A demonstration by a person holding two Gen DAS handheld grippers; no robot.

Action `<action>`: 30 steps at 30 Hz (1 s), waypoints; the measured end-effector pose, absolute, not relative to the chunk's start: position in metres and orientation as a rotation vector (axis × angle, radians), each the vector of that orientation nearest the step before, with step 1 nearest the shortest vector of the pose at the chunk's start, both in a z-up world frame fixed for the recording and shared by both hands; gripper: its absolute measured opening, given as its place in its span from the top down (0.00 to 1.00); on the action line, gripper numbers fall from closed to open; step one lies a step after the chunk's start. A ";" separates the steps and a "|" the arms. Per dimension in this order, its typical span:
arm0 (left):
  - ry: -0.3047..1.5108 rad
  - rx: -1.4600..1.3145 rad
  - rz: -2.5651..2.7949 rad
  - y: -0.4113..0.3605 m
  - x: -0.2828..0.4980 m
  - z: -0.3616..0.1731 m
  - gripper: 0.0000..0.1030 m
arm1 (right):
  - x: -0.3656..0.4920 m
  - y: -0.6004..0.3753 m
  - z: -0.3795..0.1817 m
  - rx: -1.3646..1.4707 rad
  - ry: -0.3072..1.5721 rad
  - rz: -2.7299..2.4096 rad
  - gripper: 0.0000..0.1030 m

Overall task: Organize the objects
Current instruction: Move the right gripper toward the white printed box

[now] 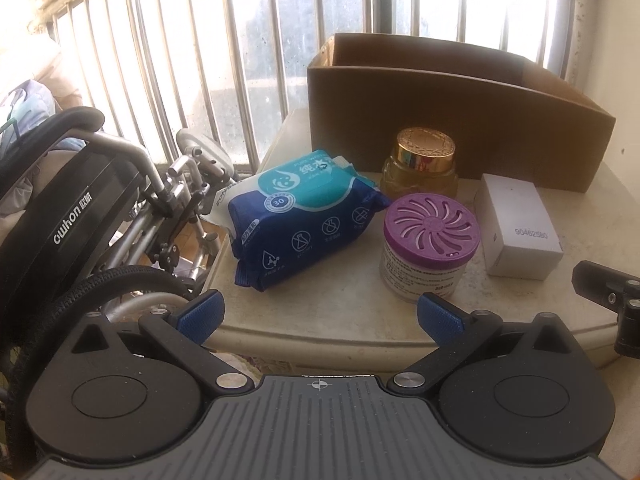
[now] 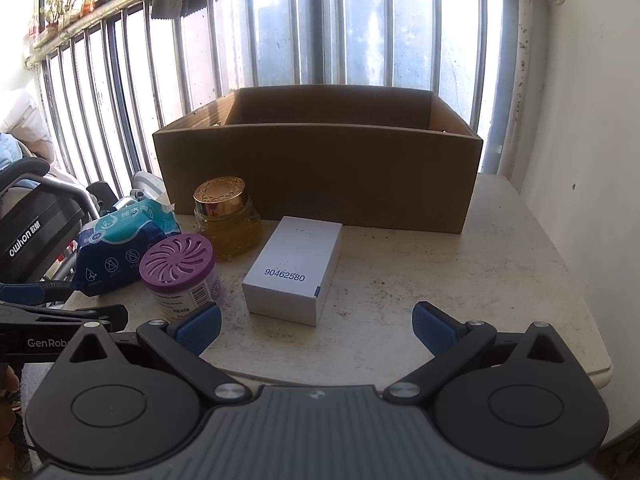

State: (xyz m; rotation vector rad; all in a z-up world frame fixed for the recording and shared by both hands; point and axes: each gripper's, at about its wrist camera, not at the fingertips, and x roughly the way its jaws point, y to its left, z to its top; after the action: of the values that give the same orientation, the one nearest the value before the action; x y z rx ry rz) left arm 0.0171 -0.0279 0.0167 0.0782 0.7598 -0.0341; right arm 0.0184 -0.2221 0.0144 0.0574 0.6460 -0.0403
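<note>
On a pale table lie a blue wet-wipes pack, a purple-lidded air freshener tub, a gold-lidded glass jar and a small white box. An open cardboard box stands behind them. My left gripper is open and empty at the table's front edge, before the wipes and tub. My right gripper is open and empty, just before the white box.
A folded wheelchair stands left of the table. Window bars run behind the cardboard box, and a white wall is at the right. Part of the right gripper shows in the left wrist view.
</note>
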 end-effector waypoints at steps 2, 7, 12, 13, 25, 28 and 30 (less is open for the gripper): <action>0.759 0.082 -0.038 -0.030 0.020 0.017 0.00 | 0.023 -0.225 0.014 0.057 0.645 -0.042 0.00; 0.760 0.094 -0.042 -0.035 0.029 0.017 0.00 | 0.035 -0.230 0.013 0.061 0.644 -0.036 0.00; 0.748 0.110 -0.052 -0.041 0.035 0.019 0.00 | 0.048 -0.237 0.012 0.065 0.627 -0.016 0.00; 0.745 0.114 -0.054 -0.042 0.036 0.020 0.00 | 0.051 -0.239 0.013 0.069 0.623 -0.011 0.00; 0.663 0.140 -0.128 -0.052 0.033 0.031 0.00 | 0.079 -0.262 0.014 0.127 0.580 0.106 0.00; 0.602 0.134 -0.192 -0.054 0.021 0.034 0.00 | 0.080 -0.270 0.013 0.141 0.557 0.139 0.00; 0.582 0.121 -0.259 -0.056 0.014 0.034 0.00 | 0.082 -0.275 0.011 0.147 0.548 0.158 0.00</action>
State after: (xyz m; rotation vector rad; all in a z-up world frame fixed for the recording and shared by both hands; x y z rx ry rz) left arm 0.0142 -0.0559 0.0340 0.1210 0.5815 -0.2592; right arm 0.0825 -0.2748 0.0115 0.1471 0.5484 0.1577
